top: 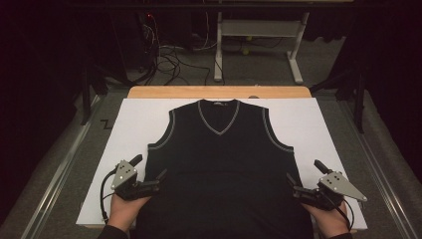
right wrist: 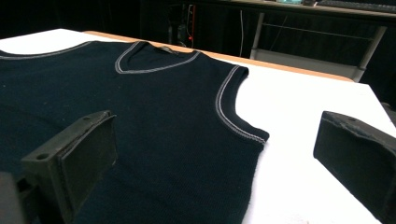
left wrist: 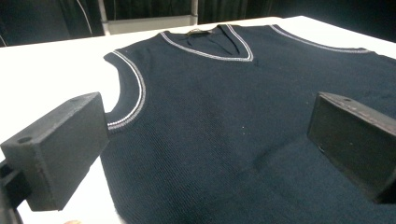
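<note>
Garment: dark navy knitted sleeveless vest with pale-trimmed V-neck (top: 221,159) lies flat on white-covered bench (top: 318,124). Left tongs (top: 158,180) and right tongs (top: 293,185) spread, flanking its sides. Soft, light, probably floppy; grip side edges.

Overhead forward-down view; two low close views, sharing vest (top: 221,164).

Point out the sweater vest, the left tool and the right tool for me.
sweater vest (top: 224,164), high view, on the chest panel.
left tool (top: 160,180), high view, midway between its open fingertips at the vest's side edge.
right tool (top: 292,185), high view, midway between its open fingertips at the vest's other side edge.
</note>
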A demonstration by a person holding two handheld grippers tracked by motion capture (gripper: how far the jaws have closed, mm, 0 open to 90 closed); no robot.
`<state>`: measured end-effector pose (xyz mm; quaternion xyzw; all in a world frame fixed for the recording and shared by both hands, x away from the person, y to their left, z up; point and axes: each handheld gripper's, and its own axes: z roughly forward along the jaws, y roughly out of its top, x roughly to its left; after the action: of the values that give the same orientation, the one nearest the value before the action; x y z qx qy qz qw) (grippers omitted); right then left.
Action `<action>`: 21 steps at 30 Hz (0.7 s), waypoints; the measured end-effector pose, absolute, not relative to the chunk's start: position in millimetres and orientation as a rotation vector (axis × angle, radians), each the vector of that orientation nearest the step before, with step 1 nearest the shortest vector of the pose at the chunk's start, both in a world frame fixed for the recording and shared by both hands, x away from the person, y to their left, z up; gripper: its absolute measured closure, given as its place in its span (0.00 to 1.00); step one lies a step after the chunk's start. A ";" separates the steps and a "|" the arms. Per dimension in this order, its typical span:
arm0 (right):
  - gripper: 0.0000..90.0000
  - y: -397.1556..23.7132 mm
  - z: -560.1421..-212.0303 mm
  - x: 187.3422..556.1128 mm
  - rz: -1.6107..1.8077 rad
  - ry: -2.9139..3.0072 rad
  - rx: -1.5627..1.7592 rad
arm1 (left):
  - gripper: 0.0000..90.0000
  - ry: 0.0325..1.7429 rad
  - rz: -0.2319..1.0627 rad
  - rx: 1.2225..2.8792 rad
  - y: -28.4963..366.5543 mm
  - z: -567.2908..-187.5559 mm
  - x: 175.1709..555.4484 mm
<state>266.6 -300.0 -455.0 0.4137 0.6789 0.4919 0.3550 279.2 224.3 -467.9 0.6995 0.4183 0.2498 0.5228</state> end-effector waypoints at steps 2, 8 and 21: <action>0.00 -299.6 -455.1 266.5 1.267 1.755 1.066 | 0.00 1.001 0.596 1.676 224.3 -468.0 279.1; 0.00 -299.6 -454.5 266.3 1.264 1.749 1.070 | 0.00 1.003 0.589 1.672 225.2 -468.2 278.7; 0.00 -299.3 -454.5 266.5 1.264 1.751 1.070 | 0.00 0.998 0.580 1.673 225.8 -468.6 278.4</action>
<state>266.5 -299.3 -454.5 0.4147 0.6786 0.4896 0.3575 278.4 225.8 -468.6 0.6998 0.4175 0.2426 0.5265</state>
